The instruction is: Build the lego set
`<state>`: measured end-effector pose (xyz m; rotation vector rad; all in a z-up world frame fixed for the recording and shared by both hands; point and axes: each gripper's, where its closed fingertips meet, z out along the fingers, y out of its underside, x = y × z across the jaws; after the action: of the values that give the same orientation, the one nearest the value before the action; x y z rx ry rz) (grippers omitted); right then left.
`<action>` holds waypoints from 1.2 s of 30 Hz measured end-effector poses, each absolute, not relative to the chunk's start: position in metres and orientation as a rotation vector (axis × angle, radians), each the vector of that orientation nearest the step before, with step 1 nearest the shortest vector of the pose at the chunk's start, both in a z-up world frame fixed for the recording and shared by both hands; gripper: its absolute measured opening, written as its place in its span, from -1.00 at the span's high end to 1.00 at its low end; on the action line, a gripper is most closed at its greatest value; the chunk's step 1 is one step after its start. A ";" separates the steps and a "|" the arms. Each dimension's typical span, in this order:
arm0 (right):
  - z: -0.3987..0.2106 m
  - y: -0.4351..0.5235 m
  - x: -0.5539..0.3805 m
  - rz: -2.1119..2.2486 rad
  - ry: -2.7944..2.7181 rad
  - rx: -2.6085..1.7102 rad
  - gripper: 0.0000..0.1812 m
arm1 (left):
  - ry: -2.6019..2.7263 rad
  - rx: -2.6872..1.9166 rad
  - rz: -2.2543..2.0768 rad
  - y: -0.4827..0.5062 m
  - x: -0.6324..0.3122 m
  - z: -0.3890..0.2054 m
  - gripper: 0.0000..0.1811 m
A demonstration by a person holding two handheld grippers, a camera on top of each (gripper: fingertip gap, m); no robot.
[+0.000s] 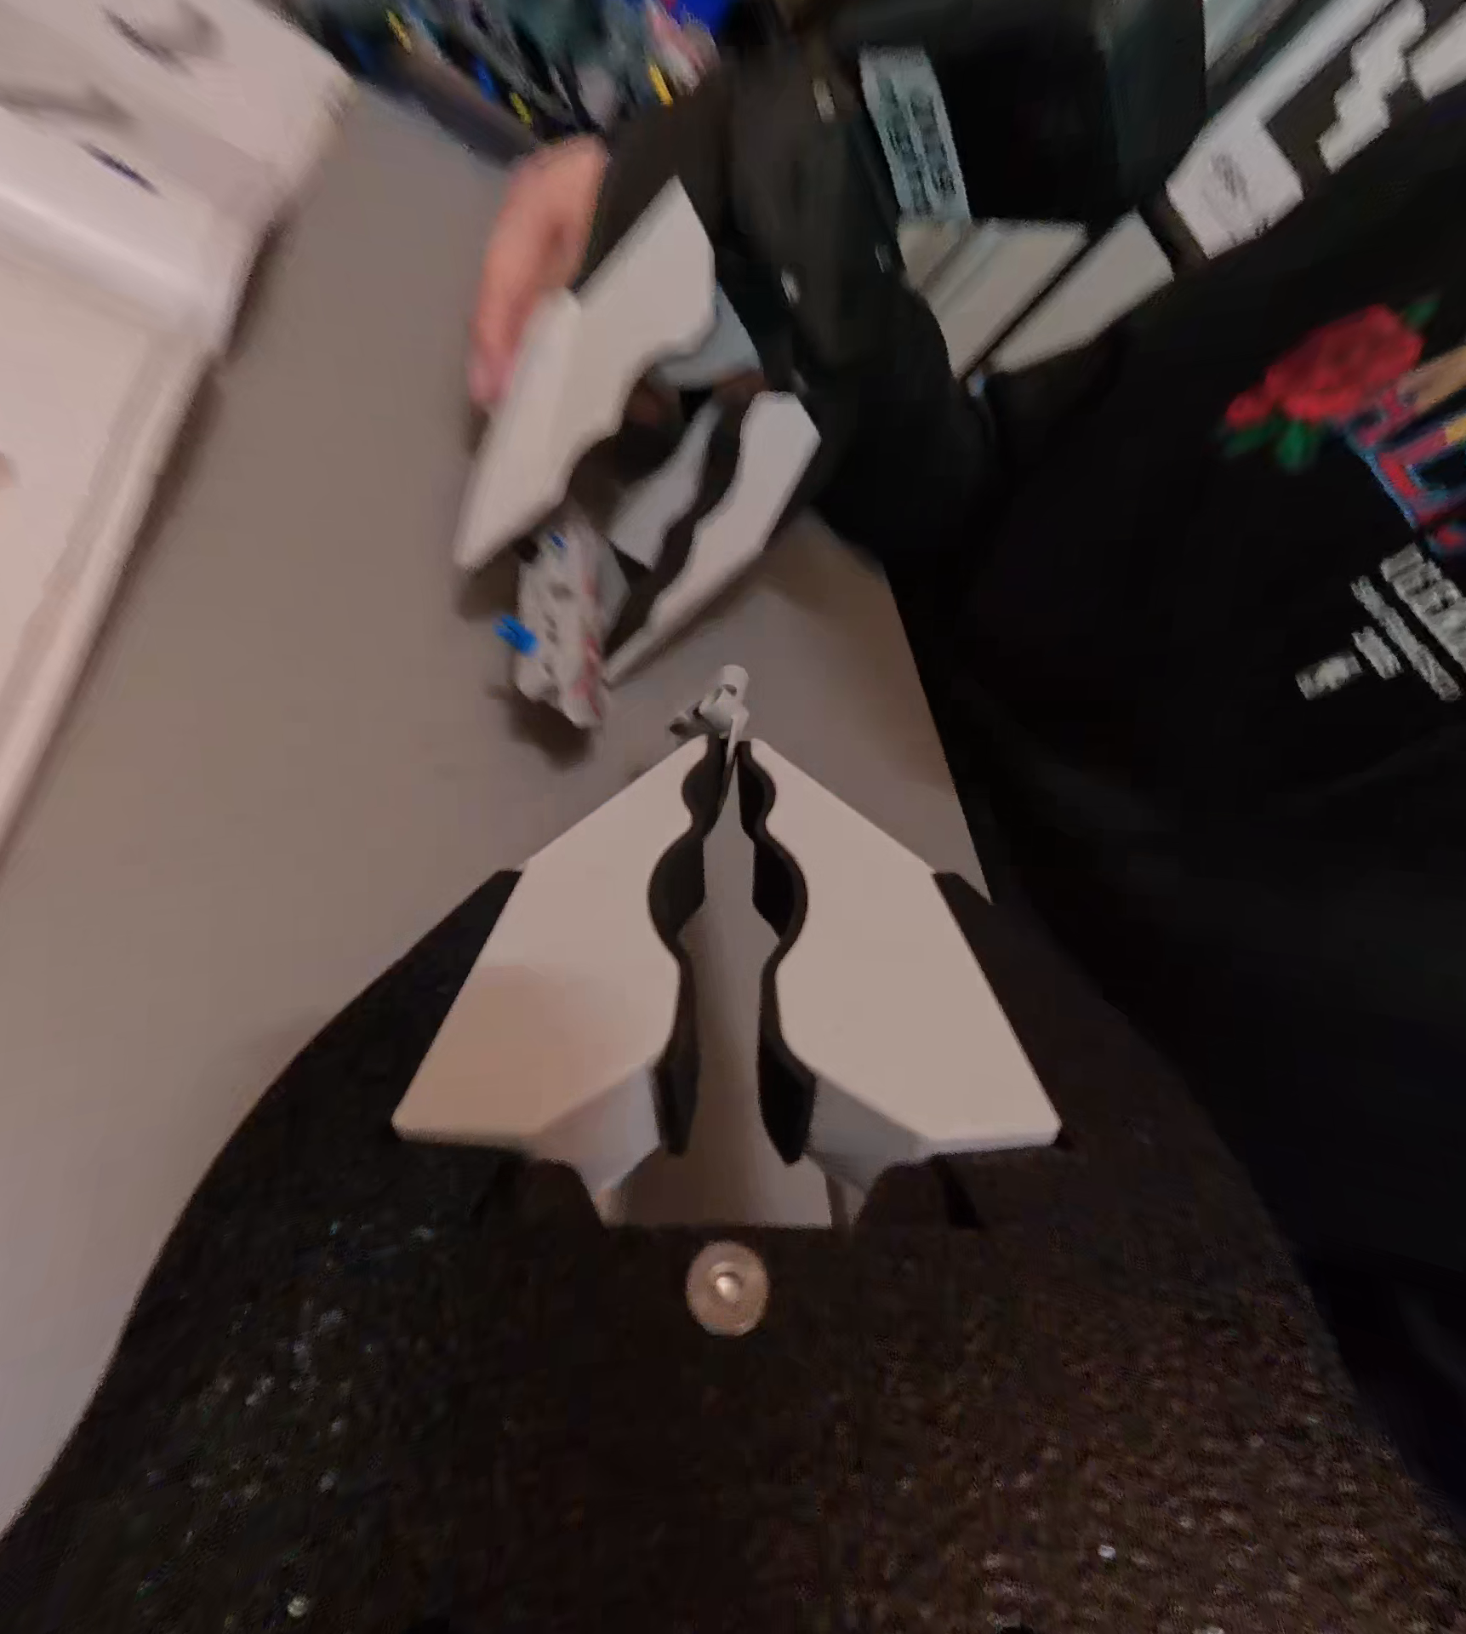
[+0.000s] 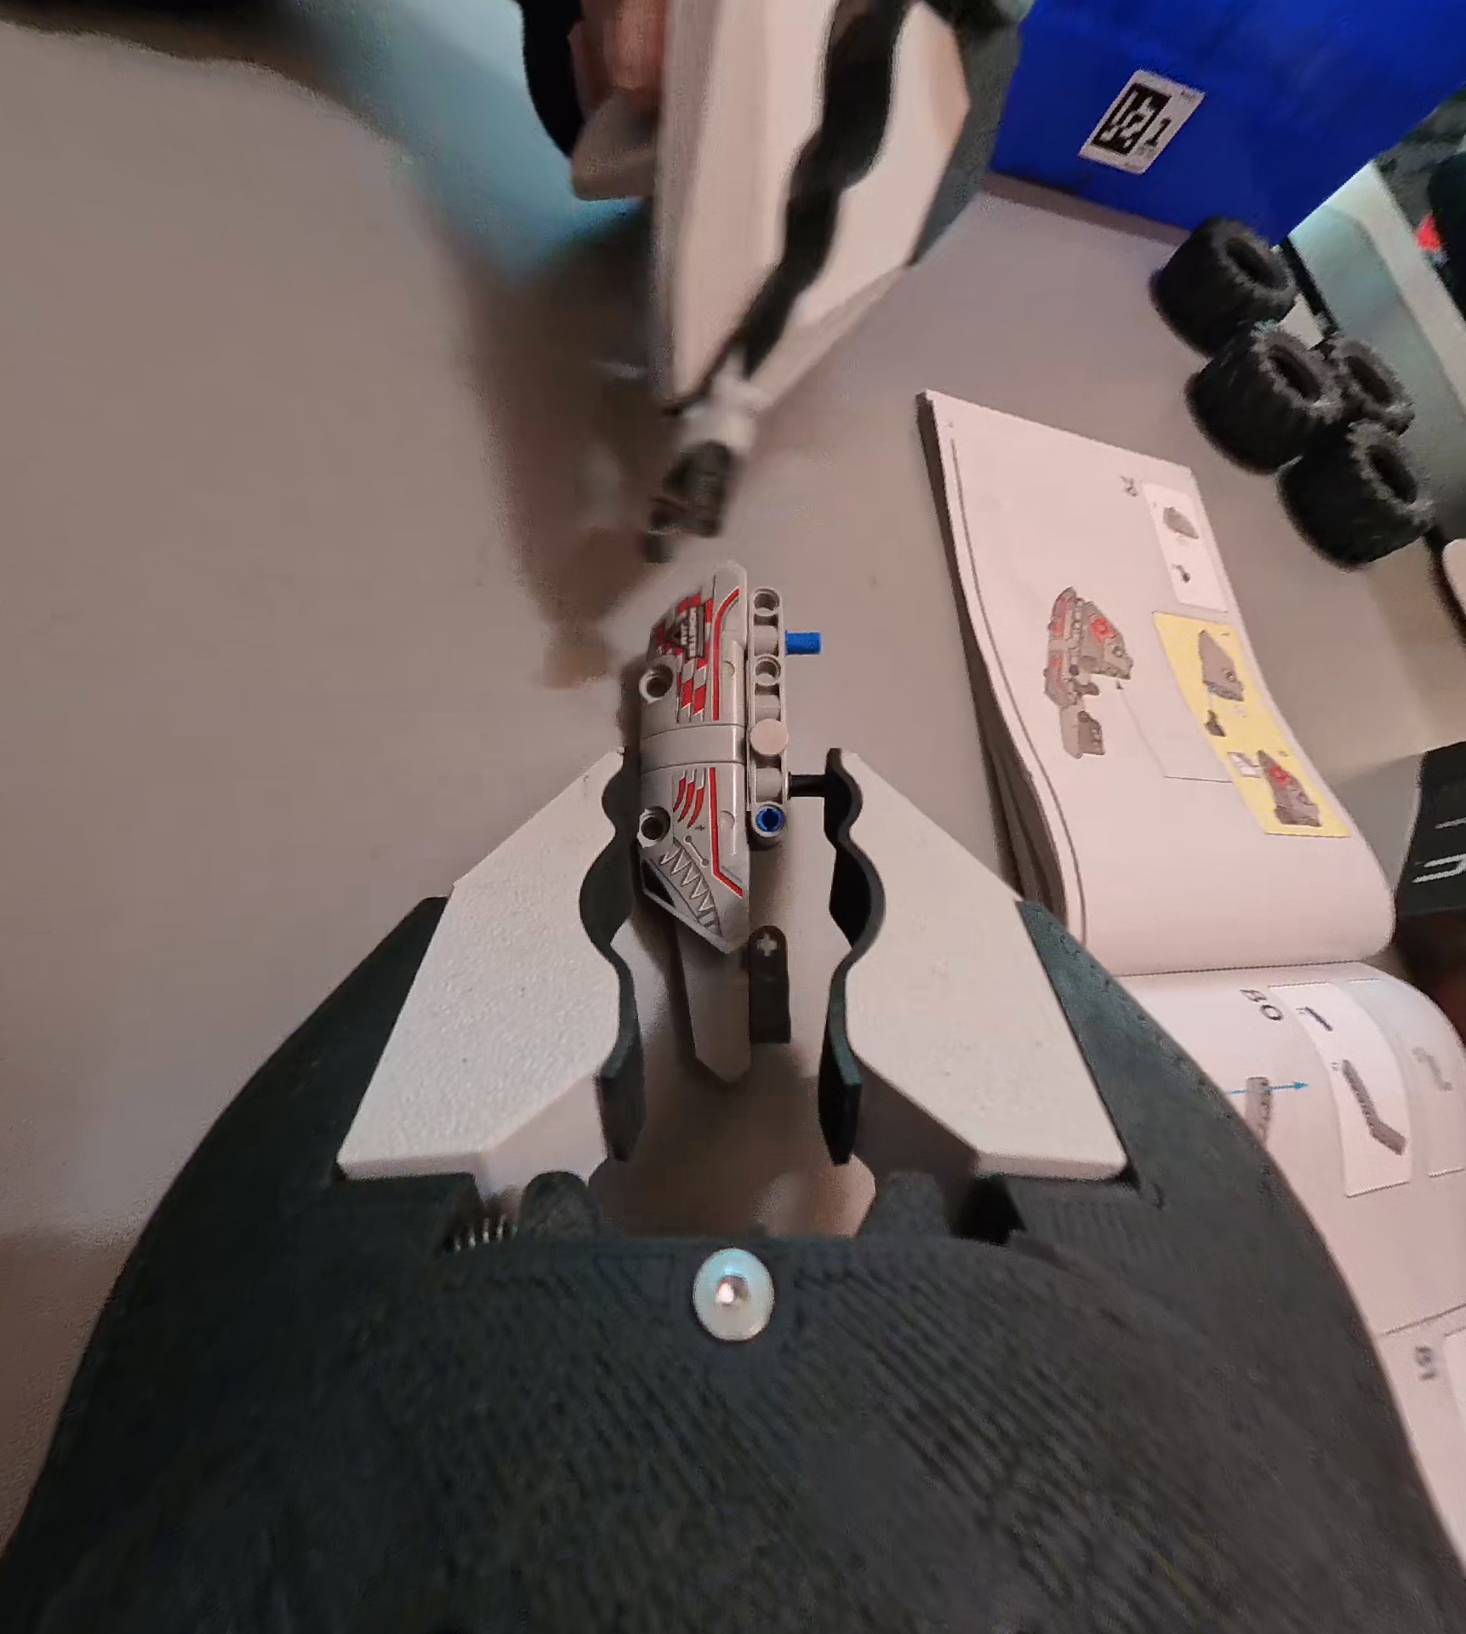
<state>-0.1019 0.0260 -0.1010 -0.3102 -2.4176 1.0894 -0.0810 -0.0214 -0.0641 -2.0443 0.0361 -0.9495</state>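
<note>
Evidently the build was only partway done. A grey body section [image 2: 711, 760] with red markings lay on the tabletop [image 2: 225, 619], between the spread fingers of the right hand-held gripper [image 2: 729, 778]. Just beyond it, the left hand-held gripper [image 1: 722, 747] pinched a small grey piece [image 1: 722, 703]. Beside the section lay the open instruction booklet [image 2: 1153, 690], with four black wheels [image 2: 1295, 398] beyond it, still unfitted.

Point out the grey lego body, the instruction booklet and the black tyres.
grey lego body [image 2: 698, 778]: right wrist view, on its printed side panel.
instruction booklet [image 2: 1100, 672]: right wrist view, on the open upper page.
black tyres [image 2: 1304, 398]: right wrist view, on a middle tyre's tread.
</note>
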 end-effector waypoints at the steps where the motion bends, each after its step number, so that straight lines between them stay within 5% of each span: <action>1: -0.100 0.026 -0.103 1.084 -2.399 -0.292 0.56 | 0.071 -2.086 -0.982 -0.027 -0.074 -0.070 1.00; 18: -0.092 0.032 -0.117 0.974 -2.215 -0.180 0.55 | -0.031 -2.279 -0.806 -0.019 -0.088 -0.102 0.95; 30: -0.090 0.028 -0.118 0.985 -2.193 -0.186 0.56 | -0.075 -2.193 -0.650 -0.016 -0.114 -0.084 0.61; 36: -0.090 0.023 -0.117 0.990 -2.201 -0.171 0.55 | -0.042 -2.155 -0.491 0.007 -0.117 -0.083 0.76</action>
<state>-0.1170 0.0234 -0.0903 -0.1710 -2.2013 0.9900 -0.1174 0.0066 -0.0835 -2.1551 -0.0418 -0.4914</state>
